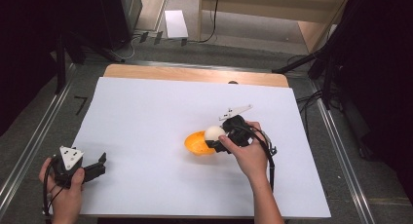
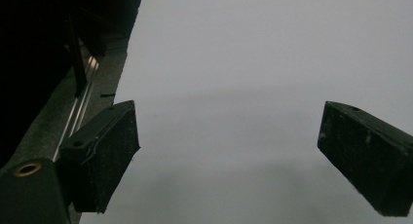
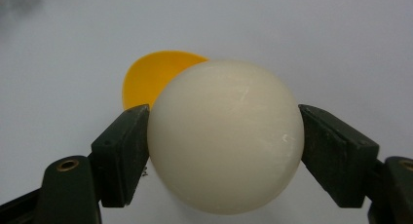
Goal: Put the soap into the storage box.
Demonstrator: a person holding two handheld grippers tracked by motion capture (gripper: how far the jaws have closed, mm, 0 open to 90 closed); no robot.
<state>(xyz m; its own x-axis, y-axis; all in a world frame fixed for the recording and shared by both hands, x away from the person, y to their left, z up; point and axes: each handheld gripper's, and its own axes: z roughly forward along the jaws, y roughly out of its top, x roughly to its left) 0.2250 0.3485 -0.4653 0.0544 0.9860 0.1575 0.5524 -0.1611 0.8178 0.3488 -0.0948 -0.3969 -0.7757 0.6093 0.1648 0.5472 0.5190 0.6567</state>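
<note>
Right gripper [image 3: 224, 136] clamps the white ball [image 3: 225, 135] just over the orange bowl [image 1: 198, 144]. Lower to center, release gently. Left gripper [image 2: 229, 156] spread wide, nothing between, far from bowl.

White sheet [image 1: 146, 117] bare except orange bowl [image 1: 196, 143].

A: Left tongs [image 1: 100, 165]?
B: Low at the near left corner, held in the left hand [image 1: 63, 187], jaws spread wide, nothing between.
A: Right tongs [image 3: 224, 136]?
B: Mid-right, jaws clamped on a ball.
</note>
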